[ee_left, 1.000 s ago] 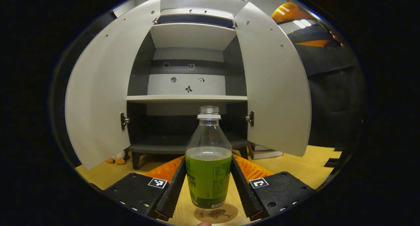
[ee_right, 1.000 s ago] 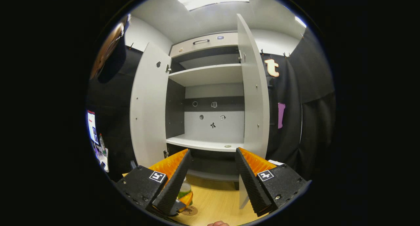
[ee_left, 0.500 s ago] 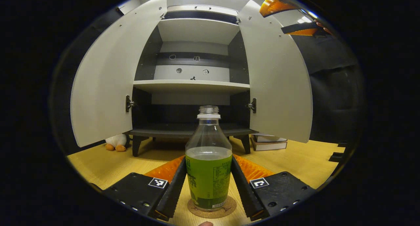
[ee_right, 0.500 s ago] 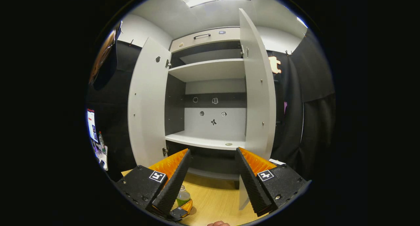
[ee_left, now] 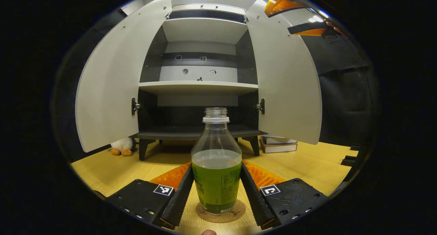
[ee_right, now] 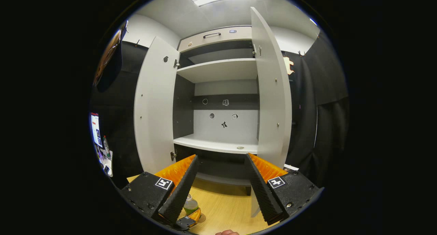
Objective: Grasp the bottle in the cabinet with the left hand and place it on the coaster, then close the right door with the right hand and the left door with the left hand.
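My left gripper (ee_left: 217,190) clamps the bottle (ee_left: 216,166), which stands upright on the coaster (ee_left: 220,211) on the wooden table (ee_left: 307,163). My right gripper (ee_right: 220,180) hangs spread and empty. Beyond, the cabinet (ee_right: 222,91) has its left door (ee_left: 109,81) and right door (ee_left: 286,78) wide open.

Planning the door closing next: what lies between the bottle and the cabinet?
In the left gripper view, only bare wooden floor lies between the bottle and the cabinet.

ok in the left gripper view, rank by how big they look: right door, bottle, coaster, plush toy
1. right door
2. bottle, though it is close to the camera
3. coaster, mostly under the bottle
4. plush toy, farther away and partly hidden
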